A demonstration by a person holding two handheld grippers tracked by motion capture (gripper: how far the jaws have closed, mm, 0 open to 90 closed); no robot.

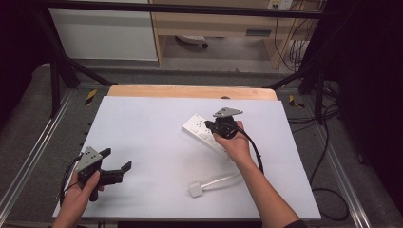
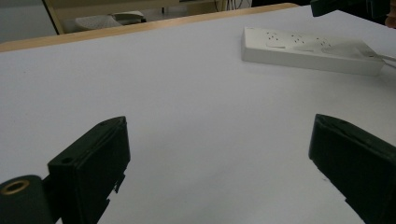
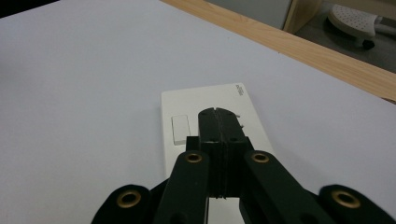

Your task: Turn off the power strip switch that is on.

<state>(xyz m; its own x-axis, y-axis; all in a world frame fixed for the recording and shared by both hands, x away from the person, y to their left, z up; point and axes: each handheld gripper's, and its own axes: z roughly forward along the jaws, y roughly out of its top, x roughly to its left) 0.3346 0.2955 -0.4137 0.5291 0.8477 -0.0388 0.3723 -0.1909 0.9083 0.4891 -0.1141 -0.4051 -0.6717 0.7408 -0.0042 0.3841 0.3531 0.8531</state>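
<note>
A white power strip (image 1: 196,126) lies at an angle on the white mat (image 1: 157,142), right of centre. Its cord (image 1: 221,180) curls back to a white plug (image 1: 195,189) near the front edge. My right gripper (image 1: 208,125) hovers over the strip's far end with its jaws pressed together and nothing between them. In the right gripper view the shut tips (image 3: 217,112) sit just right of the strip's rocker switch (image 3: 178,128) on the strip (image 3: 187,107). My left gripper (image 1: 117,159) is open at the front left, well away from the strip (image 2: 303,53). Bare mat shows between its jaws (image 2: 219,135).
A wooden table edge (image 1: 190,91) runs behind the mat. Black frame posts (image 1: 54,80) stand at both back corners. Black cables (image 1: 328,190) trail over the floor on the right. A cabinet (image 1: 104,33) and shelving stand beyond the table.
</note>
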